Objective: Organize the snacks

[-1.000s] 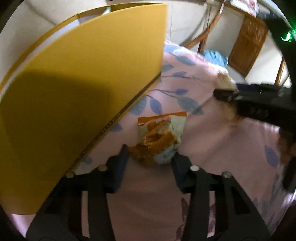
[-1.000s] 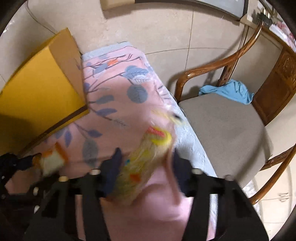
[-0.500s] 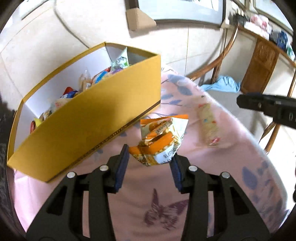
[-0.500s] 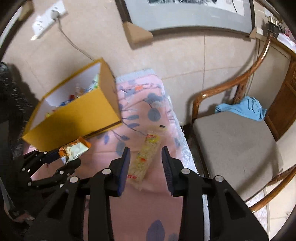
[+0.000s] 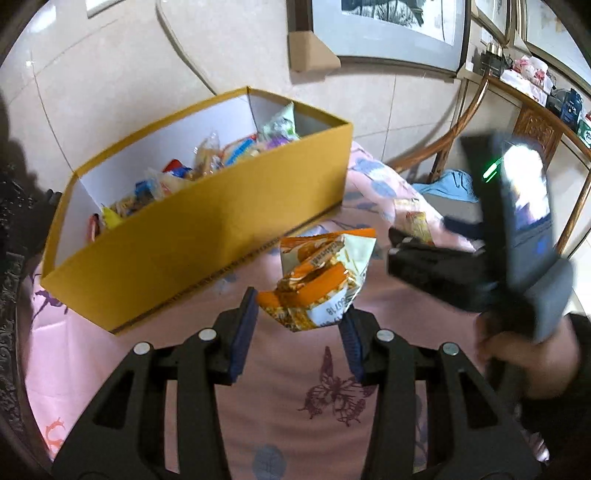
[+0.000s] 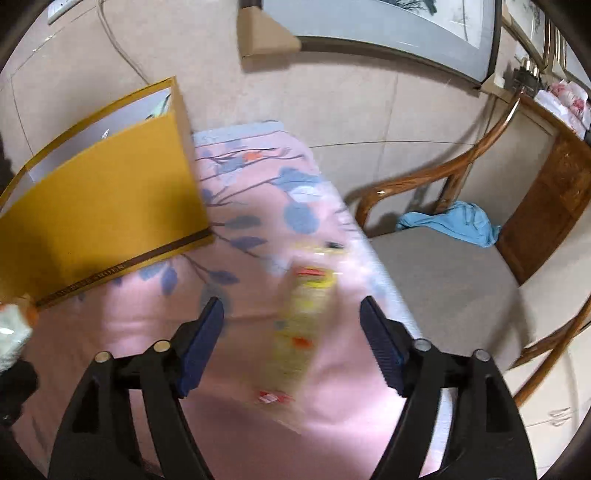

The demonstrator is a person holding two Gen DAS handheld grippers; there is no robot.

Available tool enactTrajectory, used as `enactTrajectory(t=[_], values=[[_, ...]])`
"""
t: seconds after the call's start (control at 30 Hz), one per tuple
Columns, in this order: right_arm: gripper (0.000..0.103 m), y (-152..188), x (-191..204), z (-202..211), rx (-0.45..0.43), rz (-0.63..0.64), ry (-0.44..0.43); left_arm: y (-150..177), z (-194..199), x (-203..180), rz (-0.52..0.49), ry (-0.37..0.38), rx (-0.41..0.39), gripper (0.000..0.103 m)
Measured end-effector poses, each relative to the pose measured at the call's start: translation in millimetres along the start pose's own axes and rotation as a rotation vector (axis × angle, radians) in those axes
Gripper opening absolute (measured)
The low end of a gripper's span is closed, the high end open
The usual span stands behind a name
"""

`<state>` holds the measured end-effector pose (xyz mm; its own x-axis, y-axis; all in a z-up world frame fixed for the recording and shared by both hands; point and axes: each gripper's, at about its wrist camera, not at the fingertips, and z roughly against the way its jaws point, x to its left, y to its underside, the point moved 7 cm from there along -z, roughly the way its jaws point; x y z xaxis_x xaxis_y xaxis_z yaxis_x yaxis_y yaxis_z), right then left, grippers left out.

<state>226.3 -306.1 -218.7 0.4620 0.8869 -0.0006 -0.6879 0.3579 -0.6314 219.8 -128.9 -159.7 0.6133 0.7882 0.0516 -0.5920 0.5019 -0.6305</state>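
My left gripper [image 5: 300, 325] is shut on an orange and white snack bag [image 5: 319, 280] and holds it above the pink cloth, just right of the yellow box [image 5: 192, 243]. The box holds several snack packets [image 5: 207, 162]. My right gripper [image 6: 291, 332] is open, its fingers on either side of a long yellow snack packet [image 6: 295, 332] that lies on the cloth, blurred. The right gripper body also shows in the left wrist view [image 5: 480, 266]. The yellow box [image 6: 99, 206] stands to the left in the right wrist view.
A pink floral cloth [image 5: 288, 387] covers the table. A wooden armchair [image 6: 443, 266] with a blue rag [image 6: 454, 225] on its seat stands to the right. A tiled wall with framed pictures [image 5: 388, 26] is behind.
My left gripper has lifted the orange bag up and back from the box. My right gripper let go of the long yellow packet, rose, then opened wide and dropped back over it.
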Motion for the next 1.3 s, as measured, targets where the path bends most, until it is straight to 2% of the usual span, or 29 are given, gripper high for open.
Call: enactTrajectory(t=[0.07, 0.1, 0.2, 0.23, 0.27, 0.3, 0.4, 0.5, 0.53, 0.57, 0.6, 0.63, 0.7, 0.77, 0.8, 0.83, 0.87, 0.9, 0.93, 1.03, 1.1, 1.17, 1.3], values=[[0.033, 8, 9, -11, 0.035, 0.043, 0.007, 1, 5, 3, 0.006, -0.004, -0.004, 0.043], [0.031, 13, 12, -15, 0.061, 0.019, -0.061, 0, 4, 3, 0.005, -0.008, -0.003, 0.043], [0.028, 11, 9, 2, 0.025, 0.03, -0.074, 0, 7, 8, 0.002, -0.025, -0.007, 0.043], [0.026, 6, 9, 13, -0.013, 0.044, -0.088, 0, 7, 10, 0.007, -0.026, -0.006, 0.043], [0.016, 2, 9, 23, -0.029, 0.049, -0.118, -1, 6, 11, 0.013, -0.025, -0.003, 0.043], [0.011, 0, 9, 29, -0.033, 0.044, -0.143, -1, 6, 13, 0.021, -0.028, 0.001, 0.043], [0.007, -11, 3, 47, -0.072, 0.036, -0.181, -4, 7, 15, 0.032, -0.022, 0.0, 0.043], [0.007, -8, -3, 48, -0.04, -0.007, -0.216, -4, 7, 14, 0.022, -0.02, -0.002, 0.043], [0.014, -8, -6, 49, -0.05, -0.016, -0.217, -4, 7, 14, 0.02, -0.021, -0.002, 0.043], [0.026, -7, -7, 47, -0.06, 0.006, -0.185, -3, 6, 14, 0.021, -0.021, 0.002, 0.043], [0.064, -8, -3, 41, -0.05, 0.026, -0.148, -2, 5, 14, 0.024, -0.025, 0.01, 0.043], [0.077, -5, 2, 35, -0.037, 0.037, -0.128, -2, 4, 13, 0.026, -0.022, 0.011, 0.043], [0.077, -1, 13, 17, -0.023, 0.071, -0.132, -1, 2, 13, 0.029, -0.016, 0.017, 0.043], [0.077, 5, 20, 0, -0.008, 0.158, -0.069, 1, 0, 12, 0.022, -0.012, 0.025, 0.043], [0.076, 11, 24, -11, 0.001, 0.201, -0.071, 1, -1, 11, 0.021, -0.01, 0.027, 0.043], [0.065, 15, 24, -17, 0.022, 0.203, -0.084, 2, -3, 11, 0.021, -0.003, 0.031, 0.043], [0.048, 13, 23, -14, 0.014, 0.156, -0.141, 2, -4, 11, 0.023, 0.003, 0.035, 0.043], [0.036, 14, 21, -14, 0.023, 0.141, -0.161, 3, -7, 11, 0.034, -0.002, 0.044, 0.043], [0.029, 15, 18, -13, 0.025, 0.119, -0.19, 4, -9, 12, 0.039, -0.004, 0.05, 0.043], [0.029, 18, 9, -9, 0.067, 0.009, -0.27, 7, -14, 14, 0.037, -0.01, 0.07, 0.043], [0.029, 19, 4, -7, 0.089, -0.038, -0.286, 7, -13, 14, 0.037, -0.005, 0.068, 0.043], [0.029, 15, 4, 3, 0.061, -0.026, -0.264, 5, -11, 14, 0.032, -0.001, 0.064, 0.043], [0.029, 1, 12, 43, -0.003, -0.018, -0.31, 0, -6, 19, 0.036, -0.018, 0.055, 0.043]])
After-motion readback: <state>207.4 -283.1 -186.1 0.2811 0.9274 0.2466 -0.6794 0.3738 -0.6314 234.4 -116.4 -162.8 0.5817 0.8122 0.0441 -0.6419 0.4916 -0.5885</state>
